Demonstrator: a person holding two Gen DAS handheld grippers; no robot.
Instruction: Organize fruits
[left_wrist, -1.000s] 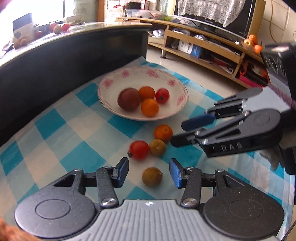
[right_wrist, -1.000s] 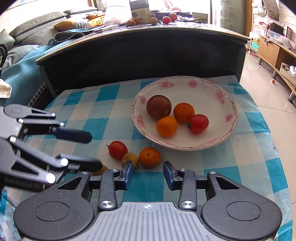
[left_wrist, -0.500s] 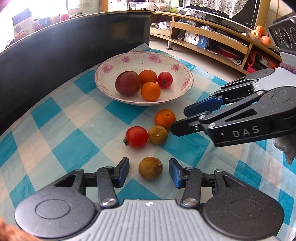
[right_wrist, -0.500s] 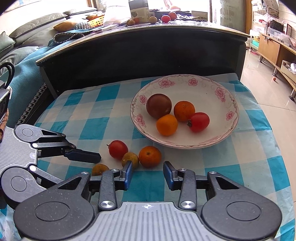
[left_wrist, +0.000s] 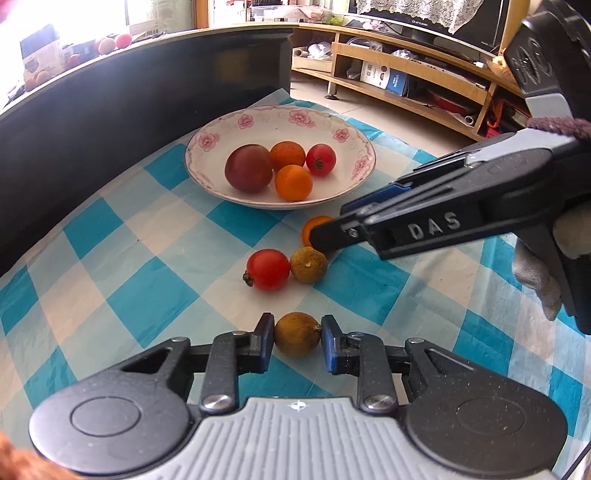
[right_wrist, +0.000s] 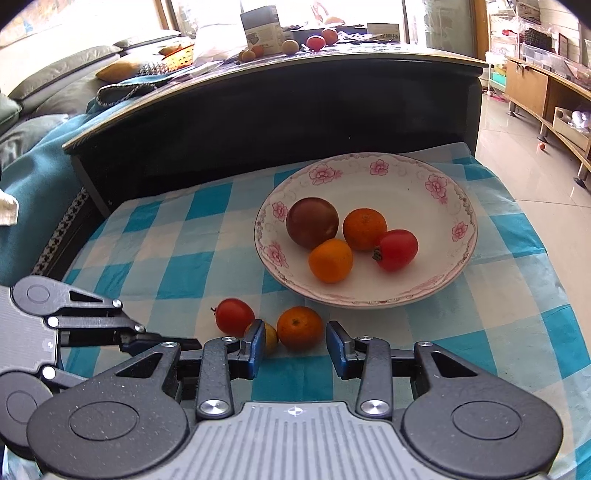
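Observation:
A white flowered plate (left_wrist: 354, 147) (right_wrist: 436, 291) holds a dark plum, two oranges and a red tomato. On the checked cloth lie a red tomato (left_wrist: 267, 268) (right_wrist: 234, 316), a brownish fruit (left_wrist: 308, 264) (right_wrist: 271, 335), an orange (left_wrist: 314, 227) (right_wrist: 300, 327) and a second brownish fruit (left_wrist: 297, 334). My left gripper (left_wrist: 297, 341) is open with its pads close on either side of this second brownish fruit. My right gripper (right_wrist: 294, 349) is open and straddles the loose orange; it shows in the left wrist view (left_wrist: 343, 225).
A tall black table edge (right_wrist: 258, 110) rises right behind the cloth, with boxes and fruit on top. A sofa (right_wrist: 44, 92) lies to the left. A wooden TV shelf (left_wrist: 424, 81) stands to the right beyond the cloth's edge.
My left gripper has come forward and narrowed around the near brownish fruit. My right gripper has moved forward so that the loose orange sits between its fingers.

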